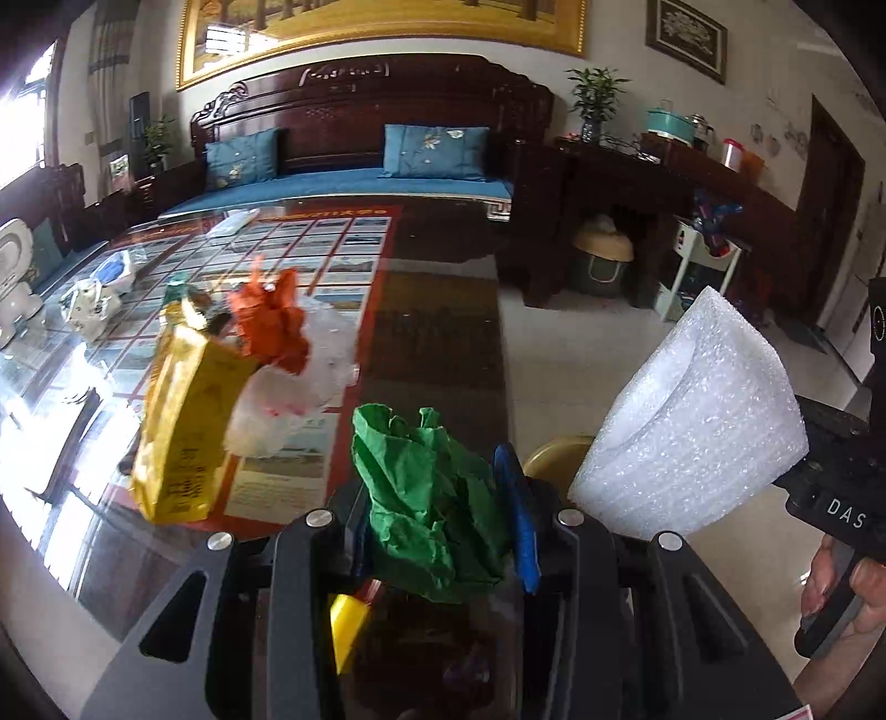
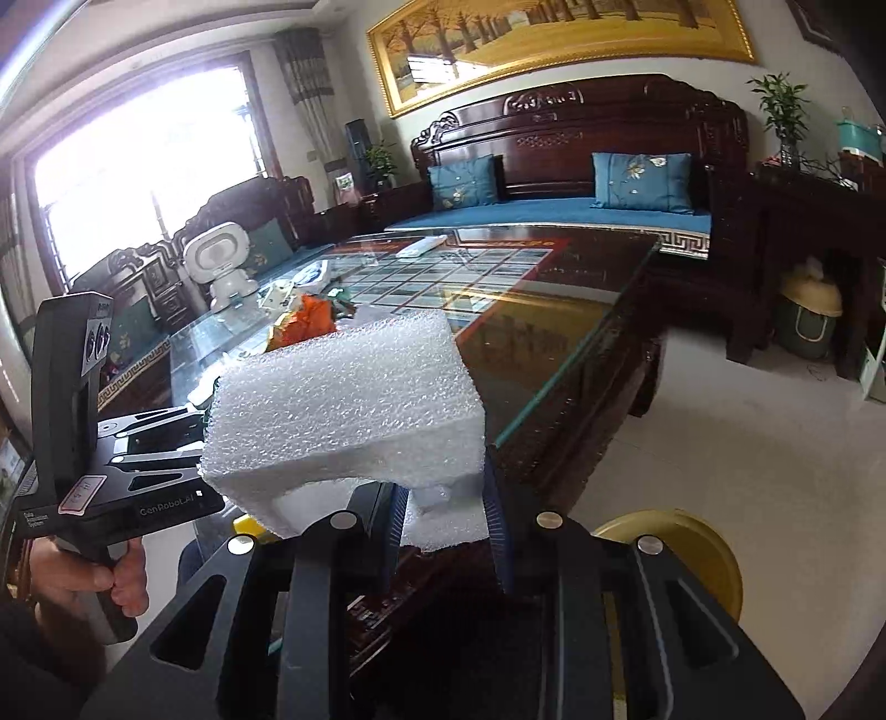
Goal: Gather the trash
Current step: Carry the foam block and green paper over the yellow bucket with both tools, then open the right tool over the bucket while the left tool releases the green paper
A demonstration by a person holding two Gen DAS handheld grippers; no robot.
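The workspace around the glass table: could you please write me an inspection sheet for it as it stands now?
Surface: glass-topped table, dark wood beneath, printed sheet under the glass.
Job's things: green crumpled paper in the left gripper; white foam block in the right gripper; yellow packet, orange crumpled paper and clear plastic bag on the table.
Clutter: white robot figure and small ceramic teapot on the far side.
Grippers: left gripper shut on the green paper; right gripper shut on the foam.
Cables: nothing seen.
Surroundings: yellow round bin below the table edge; wooden sofa with blue cushions; framed painting.
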